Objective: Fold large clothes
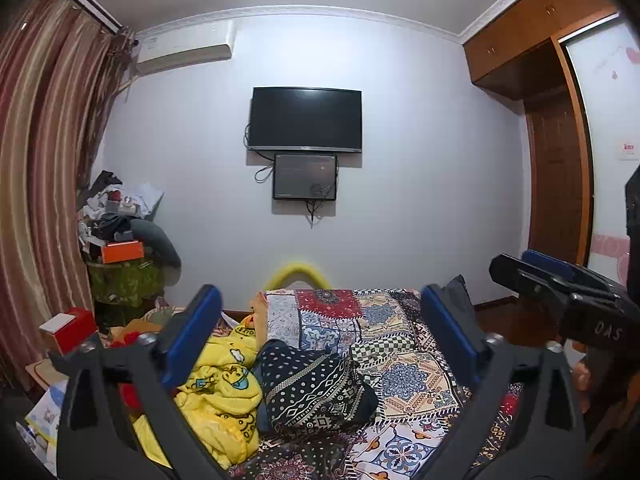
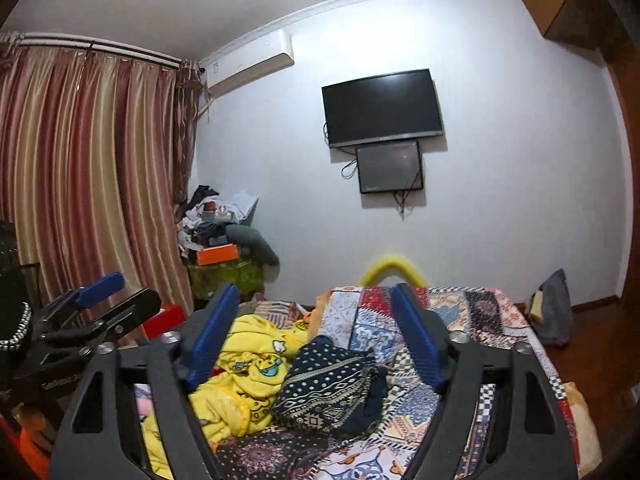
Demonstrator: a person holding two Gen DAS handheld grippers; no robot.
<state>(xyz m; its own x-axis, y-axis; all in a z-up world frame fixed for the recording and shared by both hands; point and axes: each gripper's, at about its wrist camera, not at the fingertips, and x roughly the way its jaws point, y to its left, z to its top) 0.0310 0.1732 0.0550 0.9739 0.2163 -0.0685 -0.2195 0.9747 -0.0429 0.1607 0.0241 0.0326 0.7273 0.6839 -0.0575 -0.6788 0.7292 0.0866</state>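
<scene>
The only writing that reads clearly is "DAS", in pale letters on the black body of the right gripper (image 1: 536, 270) where it enters the left wrist view from the right; a small white sticker with red print on the wardrobe door (image 1: 608, 120) and a label on the air conditioner (image 2: 250, 68) are too small to read. The yellow garment (image 1: 224, 384) bears cartoon faces and a patch with lettering that cannot be made out. The landmark is the bed (image 1: 400, 344), covered in a patchwork spread of red, blue, cream and checked panels. On it, toward its left side, the yellow garment lies crumpled in a soft heap, and touching it on the right lies a dark navy garment (image 1: 316, 388) with white dots and pale diamond bands, also rumpled and unfolded. The left gripper (image 1: 320, 336) is held above the near end of the bed with its blue-padded fingers (image 1: 192, 332) spread wide, grasping nothing; the right gripper's fingers (image 2: 416, 336) are likewise released and empty. Beyond the far end of the bed a television (image 1: 306, 118) hangs on the white wall with a smaller dark screen (image 1: 305, 176) just below it.
</scene>
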